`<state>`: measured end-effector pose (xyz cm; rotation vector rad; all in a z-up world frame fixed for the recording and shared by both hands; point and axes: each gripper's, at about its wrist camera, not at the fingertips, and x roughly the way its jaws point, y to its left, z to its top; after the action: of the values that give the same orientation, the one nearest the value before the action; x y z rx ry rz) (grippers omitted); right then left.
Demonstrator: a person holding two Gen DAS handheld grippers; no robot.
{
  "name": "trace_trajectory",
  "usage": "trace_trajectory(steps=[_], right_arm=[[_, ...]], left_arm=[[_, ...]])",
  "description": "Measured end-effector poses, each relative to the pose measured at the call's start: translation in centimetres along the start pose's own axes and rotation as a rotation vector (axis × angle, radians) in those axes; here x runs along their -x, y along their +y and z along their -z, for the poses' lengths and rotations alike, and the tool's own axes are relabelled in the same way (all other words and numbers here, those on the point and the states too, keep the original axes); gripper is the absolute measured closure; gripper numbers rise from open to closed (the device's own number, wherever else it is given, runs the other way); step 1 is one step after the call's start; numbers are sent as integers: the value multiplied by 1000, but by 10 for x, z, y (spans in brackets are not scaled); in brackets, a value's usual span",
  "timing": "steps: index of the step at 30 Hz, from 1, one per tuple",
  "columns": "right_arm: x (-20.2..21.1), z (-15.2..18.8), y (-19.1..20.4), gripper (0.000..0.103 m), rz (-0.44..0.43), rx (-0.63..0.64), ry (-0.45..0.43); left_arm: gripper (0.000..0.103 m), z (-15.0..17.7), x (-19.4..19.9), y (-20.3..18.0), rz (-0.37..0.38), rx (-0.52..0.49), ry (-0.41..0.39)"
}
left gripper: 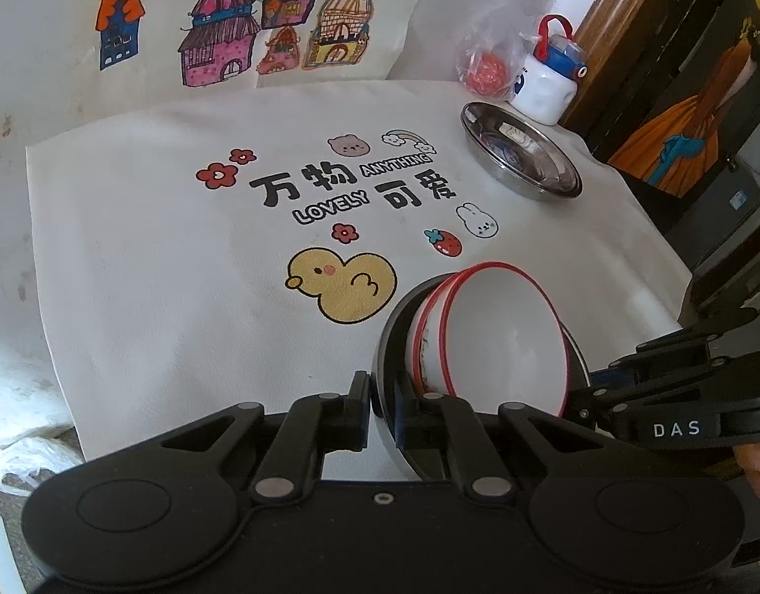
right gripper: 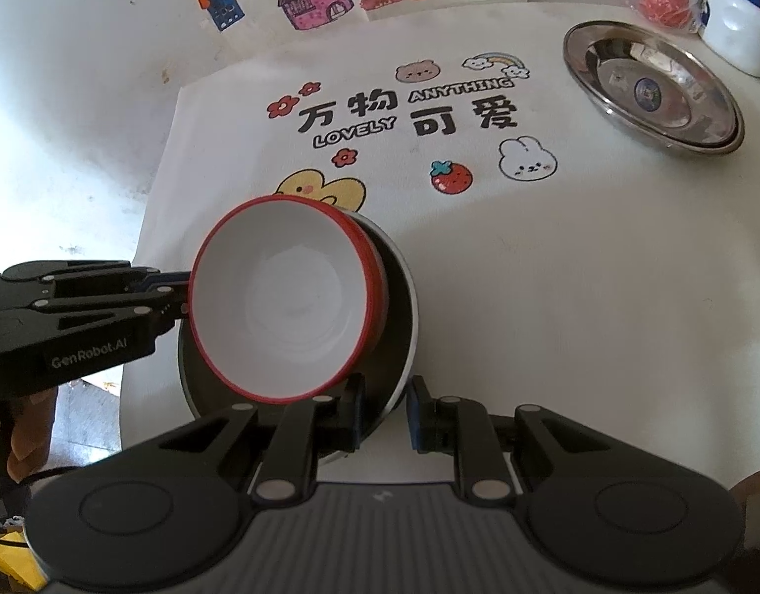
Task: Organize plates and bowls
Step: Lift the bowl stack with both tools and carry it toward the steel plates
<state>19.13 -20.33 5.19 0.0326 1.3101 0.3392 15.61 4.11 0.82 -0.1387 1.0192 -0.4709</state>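
Two hand-held grippers, two red-rimmed bowls, one dark pan, steel plates on the desk.
Our left hand-held gripper (left gripper: 384, 408) pinches the pan (left gripper: 387, 346) rim; the right hand-held gripper (right gripper: 384, 408) grips its opposite rim. The nested red-rimmed bowls (left gripper: 498, 341) tilt inside it, mouths facing the right one. Stacked steel plates (left gripper: 521, 151) lie far ahead-right.

Left tongs (left gripper: 384, 413): jaws closed on the rim of the steel pan (left gripper: 387, 346), one finger inside the wall and one outside, body reaching in level from the left edge in the right wrist view. Right tongs (right gripper: 385, 413): jaws clamped across the same pan's near rim. A hand (right gripper: 13, 440) shows beneath the left tongs' handle.
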Motion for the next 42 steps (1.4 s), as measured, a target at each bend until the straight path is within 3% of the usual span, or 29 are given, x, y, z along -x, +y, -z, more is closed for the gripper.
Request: trace_trajectory(steps=[18, 42], right_arm=[[7, -5, -24, 83, 3, -39, -27], [12, -40, -107, 84, 24, -149, -127]], left_arm=[[97, -21, -17, -15, 18, -8, 10], [97, -92, -74, -58, 67, -66, -33]])
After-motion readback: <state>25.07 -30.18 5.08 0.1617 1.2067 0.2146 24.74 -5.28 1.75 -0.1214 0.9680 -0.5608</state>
